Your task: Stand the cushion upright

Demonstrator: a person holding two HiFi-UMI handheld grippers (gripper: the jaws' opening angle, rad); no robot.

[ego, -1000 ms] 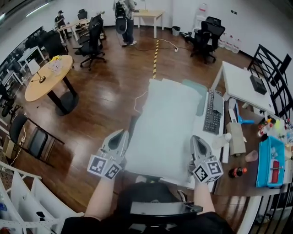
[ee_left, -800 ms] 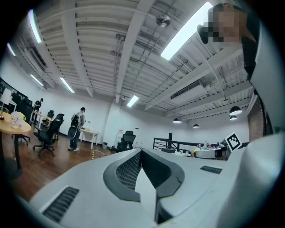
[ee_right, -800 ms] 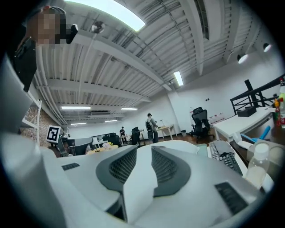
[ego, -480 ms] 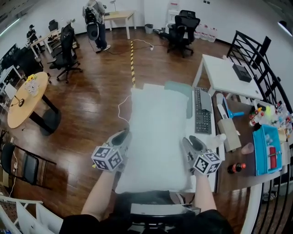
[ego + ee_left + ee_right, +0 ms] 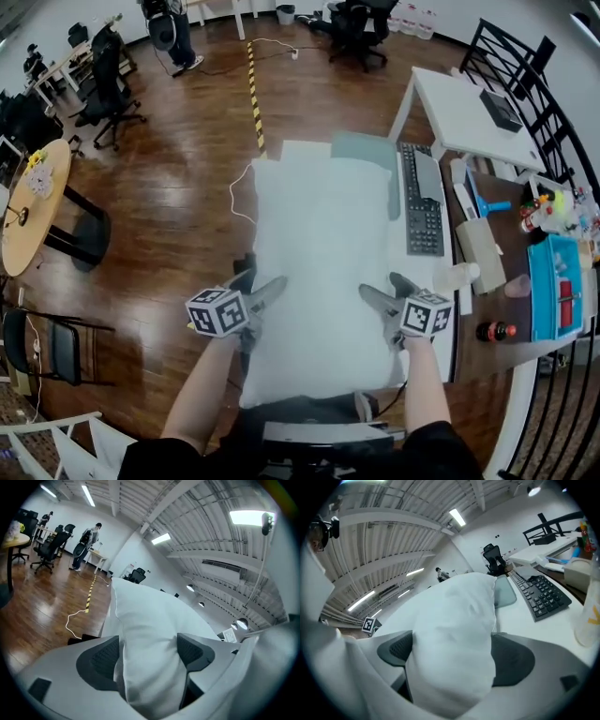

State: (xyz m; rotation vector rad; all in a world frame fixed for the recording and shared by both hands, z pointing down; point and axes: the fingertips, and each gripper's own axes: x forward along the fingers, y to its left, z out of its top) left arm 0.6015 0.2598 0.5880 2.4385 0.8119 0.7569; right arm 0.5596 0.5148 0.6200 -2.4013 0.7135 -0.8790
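Between jaws: cushion [image 5: 323,253] sides (lying flat) | left claw [image 5: 262,284], right claw [image 5: 381,290] both opening

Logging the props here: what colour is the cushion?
The cushion is plain white, clearest in the head view.

Your cushion [image 5: 323,262] is a plump, plain white rectangle. It lies flat on the white desk [image 5: 422,270], not upright. Its long axis runs from 6 o'clock, nearest your body, out to 12 o'clock, and its surface is smooth with soft creases.
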